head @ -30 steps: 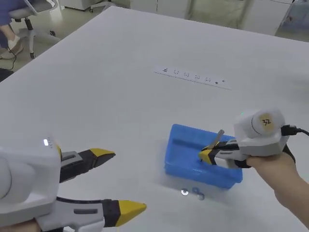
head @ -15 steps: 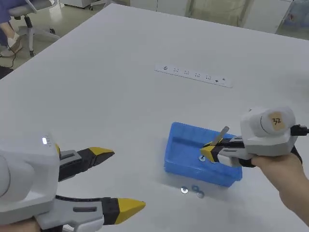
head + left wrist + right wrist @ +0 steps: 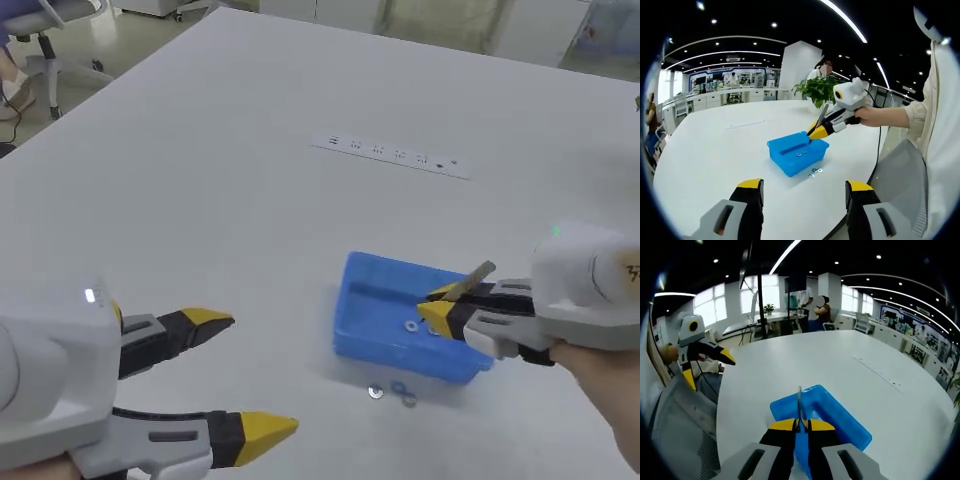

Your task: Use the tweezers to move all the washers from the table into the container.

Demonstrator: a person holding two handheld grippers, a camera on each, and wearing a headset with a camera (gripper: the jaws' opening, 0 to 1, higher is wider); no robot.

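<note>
A blue container (image 3: 380,300) sits on the white table, with two small washers (image 3: 412,326) on its floor. Outside its near wall lie three more washers (image 3: 400,392), one silver and two bluish. My right gripper (image 3: 436,306) hovers over the container's right part, shut on thin metal tweezers (image 3: 474,276) that stick up past its yellow tips. In the right gripper view the tweezers (image 3: 799,405) point out over the container (image 3: 840,422). My left gripper (image 3: 245,375) is open at the lower left, well apart from the container (image 3: 790,157), nothing between its fingers.
A white power strip (image 3: 390,156) lies flat farther back on the table (image 3: 200,180). An office chair (image 3: 40,25) stands beyond the far left corner. People stand in the background of both gripper views. The table's near edge runs close behind the loose washers (image 3: 813,172).
My right gripper has drawn back to the right and a little up, still over the container, uncovering the washers on the container floor. The left gripper has held still.
</note>
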